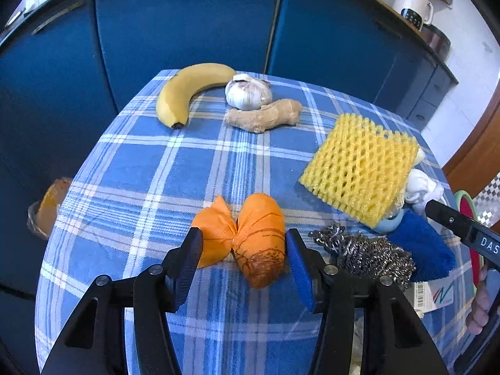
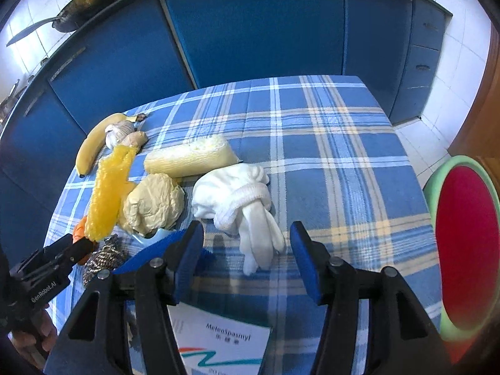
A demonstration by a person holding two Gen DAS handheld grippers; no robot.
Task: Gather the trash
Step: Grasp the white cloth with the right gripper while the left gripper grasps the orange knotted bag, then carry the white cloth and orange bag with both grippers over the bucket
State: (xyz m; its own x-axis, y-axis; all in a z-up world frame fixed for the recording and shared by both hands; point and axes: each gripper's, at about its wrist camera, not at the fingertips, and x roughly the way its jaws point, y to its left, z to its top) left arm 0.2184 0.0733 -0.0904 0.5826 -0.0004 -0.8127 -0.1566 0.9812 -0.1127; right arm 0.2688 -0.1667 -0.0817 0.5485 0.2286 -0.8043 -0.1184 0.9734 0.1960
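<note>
My left gripper [image 1: 243, 250] is open, its blue pads either side of a crumpled orange wrapper [image 1: 247, 237] on the blue plaid tablecloth [image 1: 187, 162]. My right gripper [image 2: 247, 247] is open around the tail of a knotted white cloth [image 2: 240, 200]. A yellow foam fruit net [image 1: 359, 162] lies right of the wrapper and also shows in the right wrist view [image 2: 109, 187]. A steel scourer [image 1: 365, 253], a blue sponge [image 1: 425, 243], a crumpled cream paper [image 2: 153, 203] and a pale foam sleeve [image 2: 190, 156] lie between the grippers.
A banana [image 1: 184, 90], a garlic bulb [image 1: 248, 92] and a ginger root [image 1: 265, 114] lie at the table's far side. A white medicine box [image 2: 218, 343] lies under my right gripper. A red bin with a green rim [image 2: 465, 243] stands right of the table. Blue cabinets [image 1: 187, 25] stand behind.
</note>
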